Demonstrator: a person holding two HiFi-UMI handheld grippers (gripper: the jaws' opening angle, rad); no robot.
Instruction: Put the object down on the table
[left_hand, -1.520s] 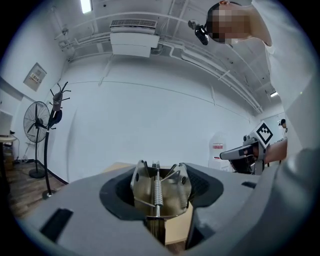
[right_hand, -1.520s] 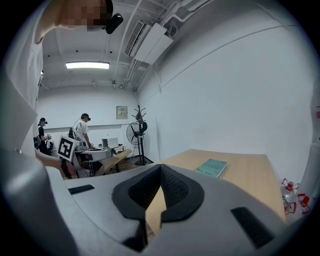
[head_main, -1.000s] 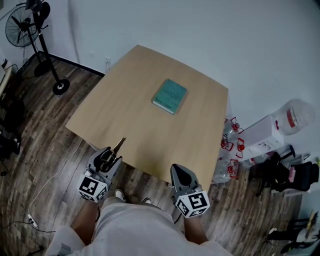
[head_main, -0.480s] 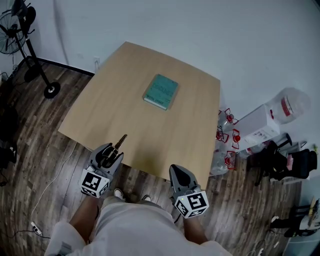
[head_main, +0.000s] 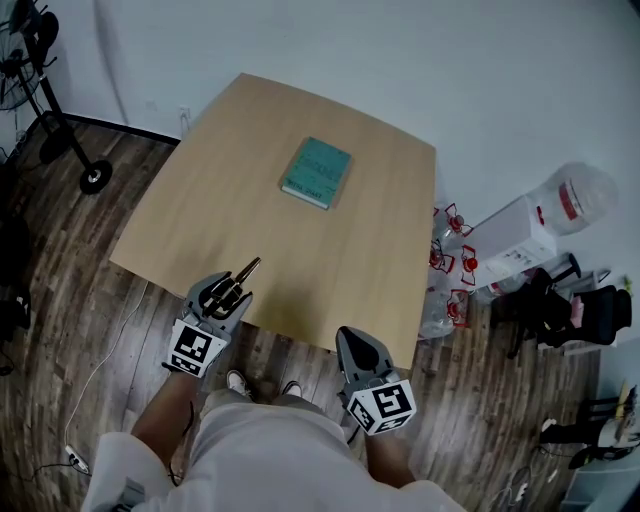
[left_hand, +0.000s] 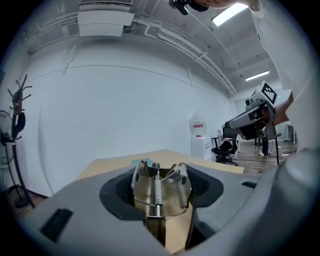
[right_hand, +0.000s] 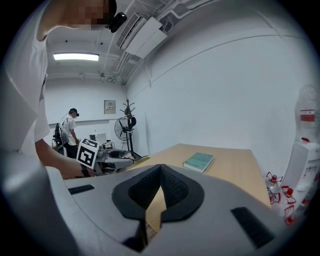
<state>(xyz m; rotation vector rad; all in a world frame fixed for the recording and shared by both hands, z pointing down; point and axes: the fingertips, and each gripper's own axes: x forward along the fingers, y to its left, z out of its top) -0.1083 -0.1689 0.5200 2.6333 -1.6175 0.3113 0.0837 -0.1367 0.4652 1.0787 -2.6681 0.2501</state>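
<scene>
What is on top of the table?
A teal book lies flat on the table; anything beneath it is covered. The left gripper holds a metal clip over its near edge.

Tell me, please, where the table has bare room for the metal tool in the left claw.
The table is bare from its near edge up to the teal book, and on both sides of it. Only the floor by its right edge is crowded, with bottles.

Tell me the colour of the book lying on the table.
Teal green; the book shows best in the head view.
</scene>
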